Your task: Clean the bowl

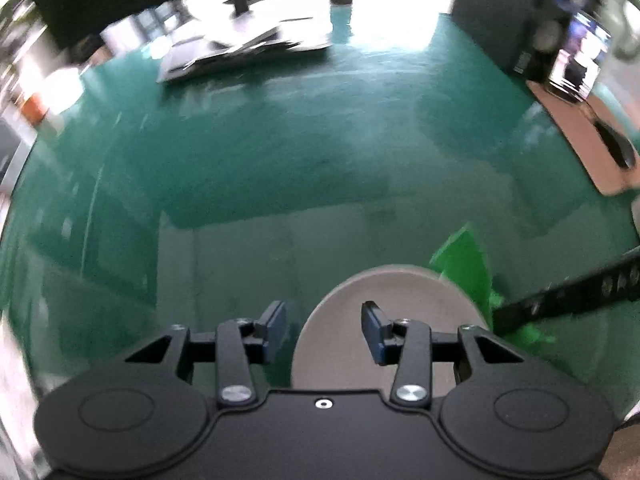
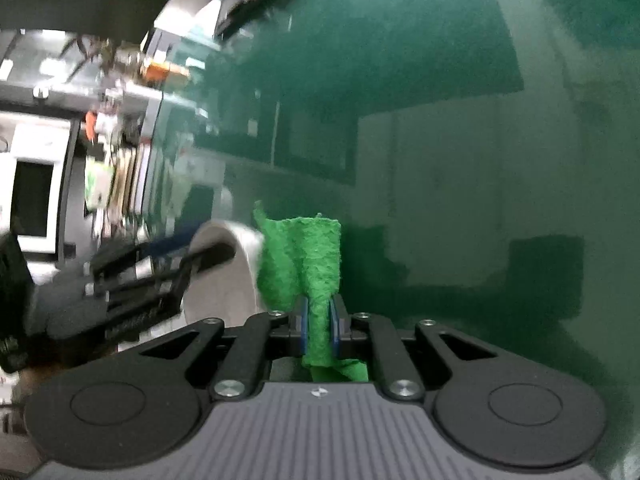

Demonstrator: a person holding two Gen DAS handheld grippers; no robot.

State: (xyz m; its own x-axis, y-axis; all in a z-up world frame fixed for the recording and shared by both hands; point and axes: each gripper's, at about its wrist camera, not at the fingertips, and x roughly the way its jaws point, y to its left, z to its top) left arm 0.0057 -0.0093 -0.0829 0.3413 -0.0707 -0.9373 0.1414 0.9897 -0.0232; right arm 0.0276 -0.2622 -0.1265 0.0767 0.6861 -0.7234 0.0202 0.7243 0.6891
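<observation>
A grey-white bowl [image 1: 384, 312] is tipped on its side above the green floor. My left gripper [image 1: 324, 328] has its fingers apart with the bowl's rim between them; whether they touch it is unclear. My right gripper [image 2: 319, 326] is shut on a green cloth [image 2: 304, 264], which stands up from the jaws and presses against the bowl [image 2: 224, 276]. The cloth [image 1: 468, 268] shows behind the bowl in the left wrist view, with the right gripper's finger [image 1: 568, 292] coming in from the right. The left gripper [image 2: 132, 280] shows at the bowl in the right wrist view.
A shiny green floor [image 1: 280, 140] fills both views. A heap of flat dark and white boards [image 1: 240, 52] lies far off. A brown board [image 1: 580, 136] with a dark tool lies at the right. Shelves and clutter [image 2: 100, 140] stand at the left of the right wrist view.
</observation>
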